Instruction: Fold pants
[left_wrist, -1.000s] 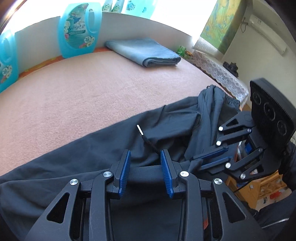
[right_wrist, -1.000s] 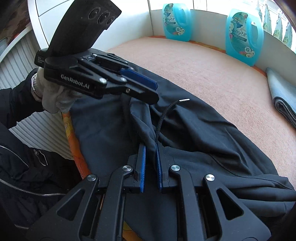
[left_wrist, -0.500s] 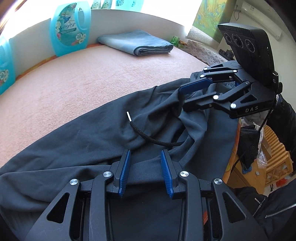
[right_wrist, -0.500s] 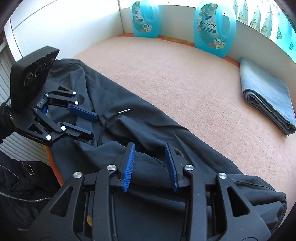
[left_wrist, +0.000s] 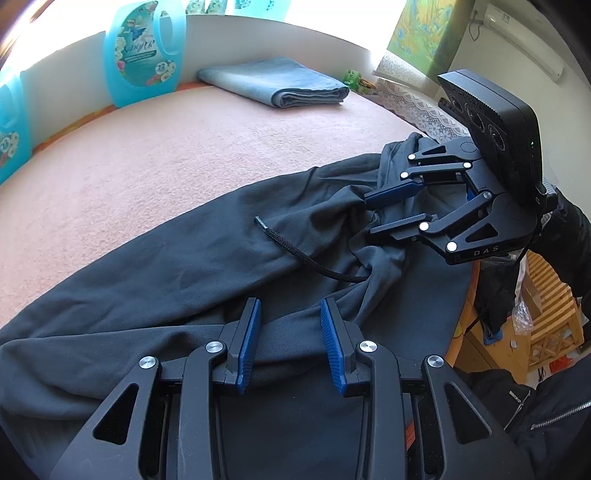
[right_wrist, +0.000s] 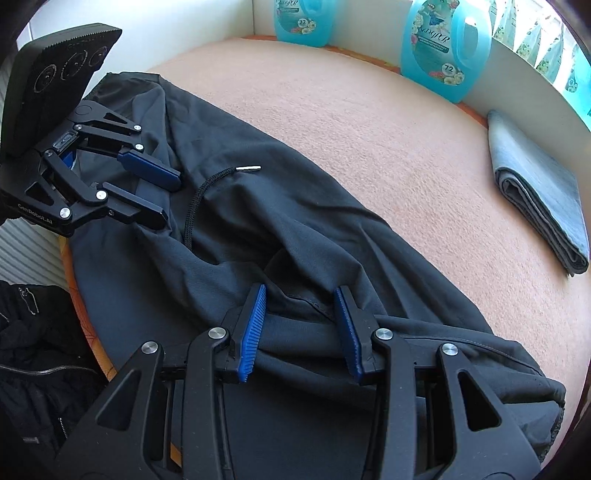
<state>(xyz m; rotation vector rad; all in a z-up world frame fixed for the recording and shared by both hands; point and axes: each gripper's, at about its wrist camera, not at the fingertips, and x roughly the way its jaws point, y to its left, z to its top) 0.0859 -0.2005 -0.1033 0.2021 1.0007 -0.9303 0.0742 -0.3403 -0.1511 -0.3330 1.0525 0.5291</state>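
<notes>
Dark pants bunched, no fold begun

Charcoal pants (left_wrist: 177, 280) lay crumpled along the near edge of the pink worktop (left_wrist: 184, 147), drawstring (left_wrist: 295, 254) loose. Left tongs (left_wrist: 290, 332) stood apart above fabric, gripping nothing; right tongs (right_wrist: 301, 325) likewise apart. Step judged: regrasping to spread flat. Next: pinch the waistband. Count: one pants, three detergent jugs (right_wrist: 443, 48), one folded towel (right_wrist: 535, 192).

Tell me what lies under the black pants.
The black pants lie on the pink blanket that covers the surface; it shows all along their far side. An orange edge peeks out at their near side. Anything beneath the cloth itself is hidden.
</notes>
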